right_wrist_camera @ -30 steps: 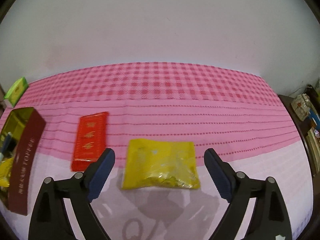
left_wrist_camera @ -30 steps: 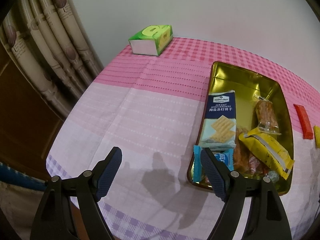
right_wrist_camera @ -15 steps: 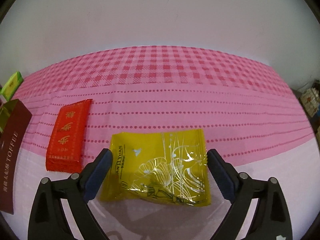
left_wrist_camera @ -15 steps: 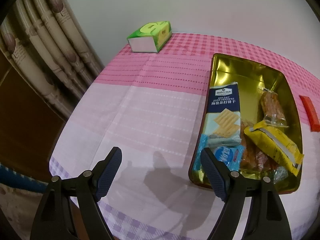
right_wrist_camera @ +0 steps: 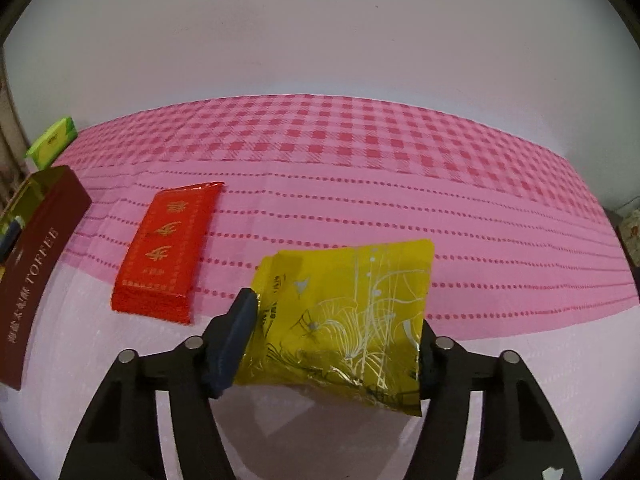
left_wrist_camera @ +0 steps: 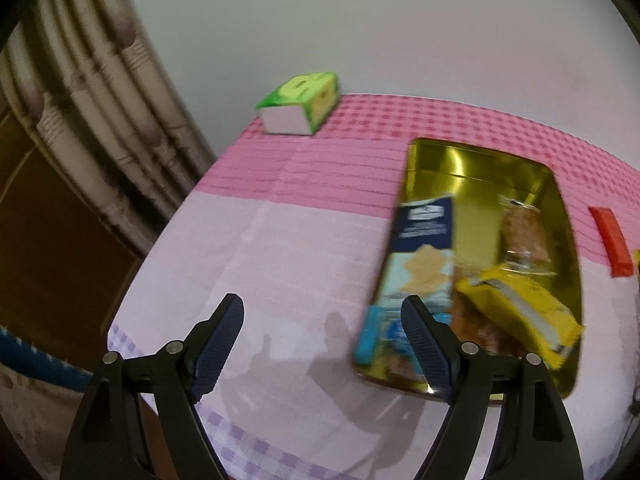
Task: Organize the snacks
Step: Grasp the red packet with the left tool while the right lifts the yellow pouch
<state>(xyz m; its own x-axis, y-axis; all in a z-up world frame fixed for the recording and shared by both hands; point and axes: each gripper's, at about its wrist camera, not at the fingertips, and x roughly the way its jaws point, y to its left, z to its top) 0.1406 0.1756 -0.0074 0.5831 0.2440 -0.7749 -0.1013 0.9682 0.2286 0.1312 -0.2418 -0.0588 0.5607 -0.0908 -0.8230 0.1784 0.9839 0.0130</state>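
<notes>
Step in hand: pick-up of the yellow packet. The right gripper has just been closing, and the packet is between its jaws — both pads press on its side edges, the foil buckles and its far end tilts up off the tablecloth. A second ago the jaws stood wide with the packet lying flat between them, so the grip is new.

The left gripper stands wide with nothing between its fingers, hanging over the near left part of the cloth, just beside the gold tin. Its view is blurred now, where the earlier frames were sharp; the tin sits a little differently in frame, likely camera swing rather than a moved tin.

The tin holds the cracker pack, a yellow wrapper, a blue pack and a clear-wrapped snack. Exact count I can't tell through the blur.

Still out on the cloth: the red packet, lying between the held packet and the tin's dark red wall. The green box sits at the far corner, well apart.

Next move, as I judge it: lift clear, carry left over the red packet and the tin wall, drop into the free far end of the tin. Grip is on soft foil edges only — slip or rotation is the risk.
</notes>
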